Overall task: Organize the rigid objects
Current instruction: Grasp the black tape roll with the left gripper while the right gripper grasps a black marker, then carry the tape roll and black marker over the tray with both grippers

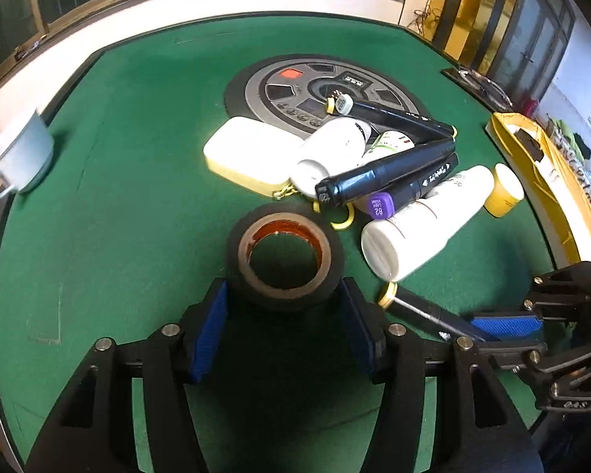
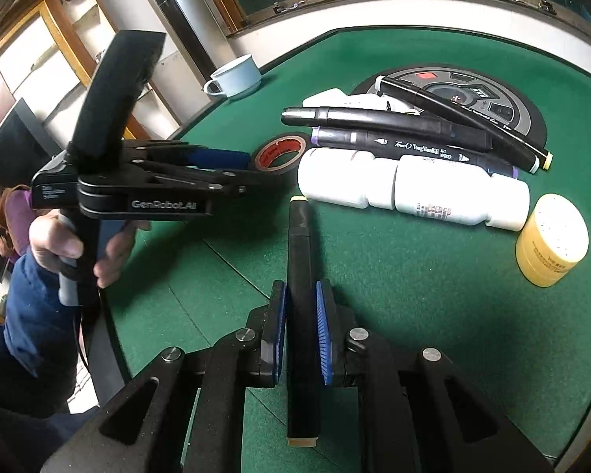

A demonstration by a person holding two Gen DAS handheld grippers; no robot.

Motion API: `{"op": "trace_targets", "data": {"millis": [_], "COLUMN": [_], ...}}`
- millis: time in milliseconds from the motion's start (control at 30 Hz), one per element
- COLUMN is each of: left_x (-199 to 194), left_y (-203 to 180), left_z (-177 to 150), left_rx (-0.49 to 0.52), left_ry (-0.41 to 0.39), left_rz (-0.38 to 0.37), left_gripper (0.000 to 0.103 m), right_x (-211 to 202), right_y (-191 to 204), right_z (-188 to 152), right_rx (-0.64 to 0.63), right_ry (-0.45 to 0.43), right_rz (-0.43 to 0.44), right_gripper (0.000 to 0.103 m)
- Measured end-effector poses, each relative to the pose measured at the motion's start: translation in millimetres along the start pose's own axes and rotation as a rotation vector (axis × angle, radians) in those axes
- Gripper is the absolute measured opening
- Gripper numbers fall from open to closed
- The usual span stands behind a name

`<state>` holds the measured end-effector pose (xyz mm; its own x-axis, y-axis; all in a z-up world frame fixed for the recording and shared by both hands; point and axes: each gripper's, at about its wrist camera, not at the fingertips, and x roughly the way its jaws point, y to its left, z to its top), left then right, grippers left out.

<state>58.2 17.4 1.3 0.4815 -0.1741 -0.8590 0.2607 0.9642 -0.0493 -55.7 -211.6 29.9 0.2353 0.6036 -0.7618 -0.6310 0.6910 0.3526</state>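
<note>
A black tape roll [image 1: 283, 260] with a brown core lies flat on the green table [image 1: 118, 216]. My left gripper [image 1: 283, 295] is open, and its blue pads [image 1: 210, 331] flank the near sides of the roll. The right wrist view shows the left gripper [image 2: 252, 169] from the side, tip at the tape roll [image 2: 279, 153]. My right gripper [image 2: 299, 287] is shut on a black marker [image 2: 301, 268] with a pale yellow end, held low over the felt. In the left wrist view the right gripper [image 1: 492, 327] and its marker [image 1: 421, 309] sit at the right.
A pile lies beyond the tape: black markers [image 1: 390, 173], white bottles [image 1: 421, 220], a white and yellow case [image 1: 252, 153]. A yellow jar [image 2: 551, 240] stands at the right. A mug [image 1: 19, 153] sits far left, near the round control panel [image 1: 295, 90]. A yellow bag [image 1: 551, 181] is off the right edge.
</note>
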Motion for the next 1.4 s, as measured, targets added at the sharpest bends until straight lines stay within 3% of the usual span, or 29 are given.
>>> {"op": "trace_targets", "data": {"millis": [133,433,633,1400], "left_x": [10.2,1.4,-18.8,-38.0], "left_y": [-2.3,-3.8,3.0,4.0], "left_z": [10.1,-3.7,-25.8,-33.8], "left_rx": [0.007,-0.076,-0.169,-0.195], "left_ry": [-0.016,-0.083,-0.102,-0.131], "left_rz": [0.037,0.075,-0.005,-0.010], "left_gripper": [0.066,0.061,0.061,0.061], "right_x": [1.1,-0.8,-9.4,5.4], "right_y": [-1.7,-5.4,-5.3,5.1], "right_z": [0.8,0.7,-2.6,-1.1], "right_rx": [0.005,0.023,0.036,-0.032], "right_ry": [0.000,-0.003,-0.025,0.019], "right_rz": [0.010,0.027,0.093,0.024], "right_gripper": [0.013,0.013,0.013,0.014]}}
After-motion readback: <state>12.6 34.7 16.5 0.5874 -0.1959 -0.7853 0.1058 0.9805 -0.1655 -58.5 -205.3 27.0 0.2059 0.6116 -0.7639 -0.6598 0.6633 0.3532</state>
